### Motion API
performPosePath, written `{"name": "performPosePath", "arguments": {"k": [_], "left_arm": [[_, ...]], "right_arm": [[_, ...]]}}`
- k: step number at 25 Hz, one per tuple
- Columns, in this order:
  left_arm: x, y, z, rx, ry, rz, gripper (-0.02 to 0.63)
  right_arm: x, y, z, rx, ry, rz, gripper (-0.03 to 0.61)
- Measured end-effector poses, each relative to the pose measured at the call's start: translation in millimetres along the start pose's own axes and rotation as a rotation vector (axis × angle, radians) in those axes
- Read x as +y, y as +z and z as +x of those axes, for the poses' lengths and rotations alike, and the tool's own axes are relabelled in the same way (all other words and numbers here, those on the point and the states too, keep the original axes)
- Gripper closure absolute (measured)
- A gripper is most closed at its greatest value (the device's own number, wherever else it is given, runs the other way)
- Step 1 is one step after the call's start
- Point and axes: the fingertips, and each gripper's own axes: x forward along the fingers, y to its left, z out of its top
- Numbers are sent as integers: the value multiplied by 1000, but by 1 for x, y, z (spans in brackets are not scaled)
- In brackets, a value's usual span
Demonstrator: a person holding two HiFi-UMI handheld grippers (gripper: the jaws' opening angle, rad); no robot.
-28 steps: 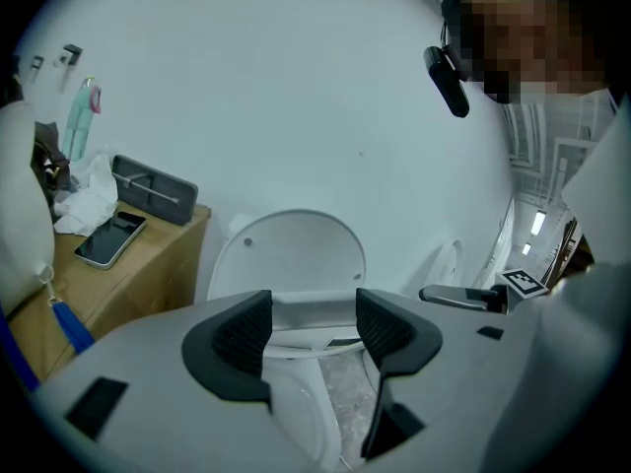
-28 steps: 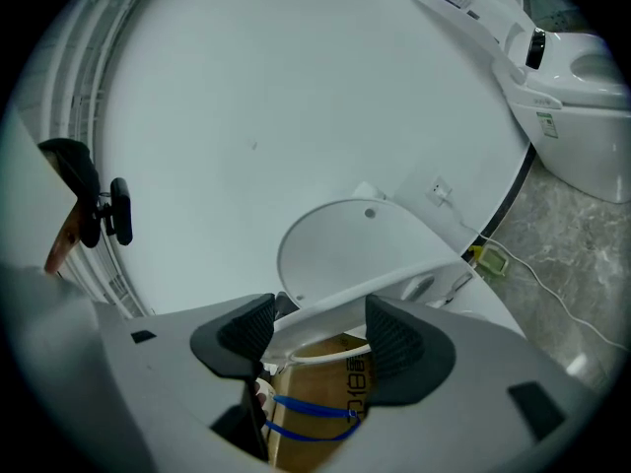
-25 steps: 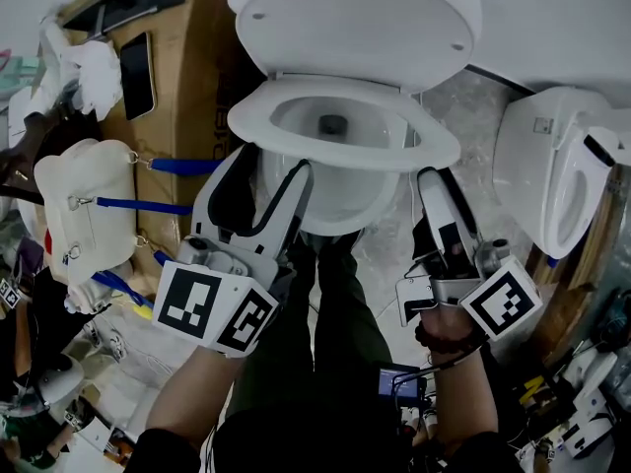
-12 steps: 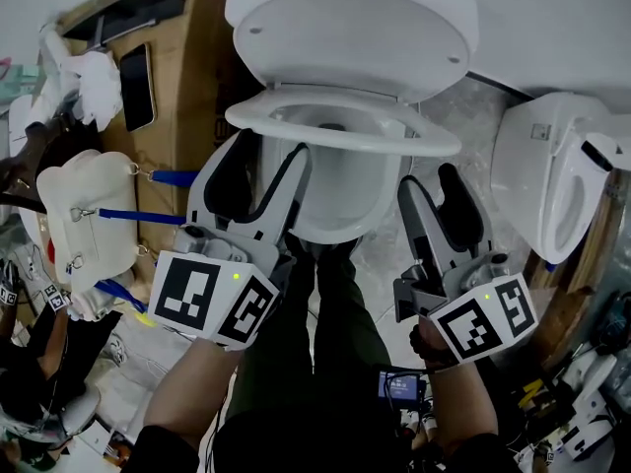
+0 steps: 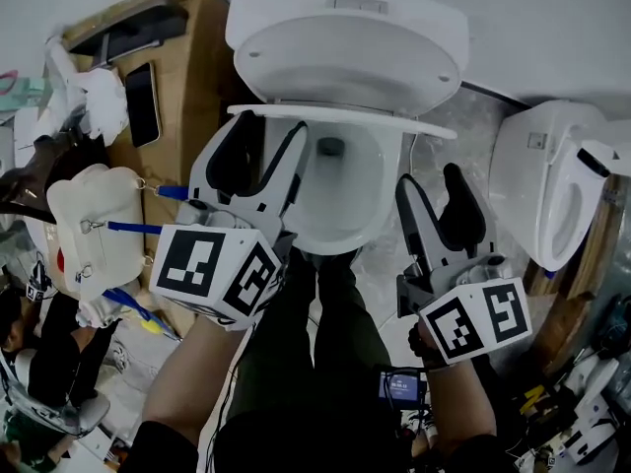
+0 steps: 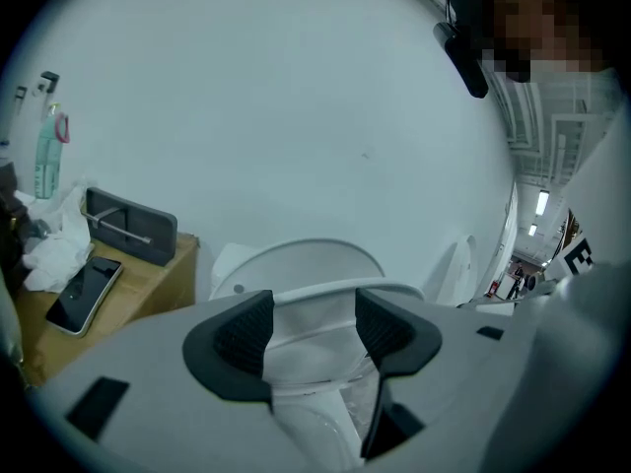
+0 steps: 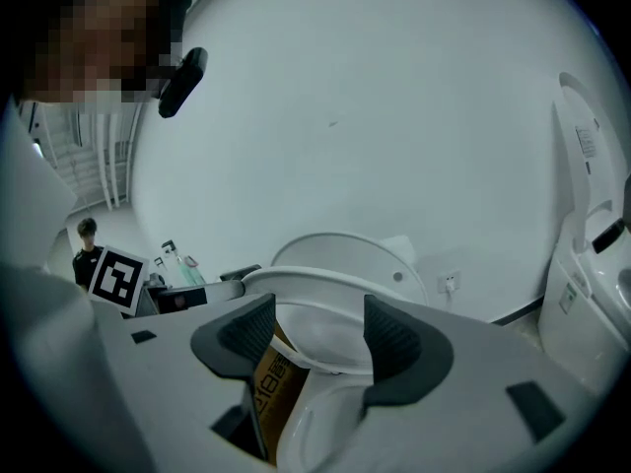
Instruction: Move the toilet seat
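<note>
The white toilet's lid (image 5: 345, 42) stands up against the wall. Its seat (image 5: 335, 116) is lifted off the bowl (image 5: 340, 200) and shows nearly edge-on. My left gripper (image 5: 274, 131) is open, its fingers reaching up under the seat's left front rim. In the left gripper view the seat rim (image 6: 325, 291) crosses just past the open left gripper (image 6: 314, 323). My right gripper (image 5: 429, 180) is open, lower and right of the bowl, apart from the seat. The right gripper view shows the seat (image 7: 296, 284) and lid (image 7: 345, 259) beyond the empty right gripper (image 7: 320, 333).
A second white toilet (image 5: 552, 175) stands close on the right. Left of the bowl is a brown cabinet (image 5: 192, 57) with a phone (image 5: 143, 87), crumpled tissue (image 5: 99, 92) and a white bag (image 5: 84, 215) hung on blue straps. The person's legs (image 5: 315, 343) fill the floor before the bowl.
The seat has risen from lying flat on the bowl to nearly edge-on. My left gripper went up with it. The right gripper dropped away and back slightly.
</note>
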Motion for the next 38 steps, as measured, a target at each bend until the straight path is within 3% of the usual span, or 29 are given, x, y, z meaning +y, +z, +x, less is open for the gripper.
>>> {"name": "performPosePath", "arguments": {"k": [16,32,38], "left_arm": [[14,36,54,1,37,30,342],[22,50,81,8,77,11,342],[19,54,73,48,76,-27,342]], "right_arm": [[-14,19,10,1,17,18,279],[-28,38,1,-12,20,35,279],[-22,49,-11,-6,22,32,281]]}}
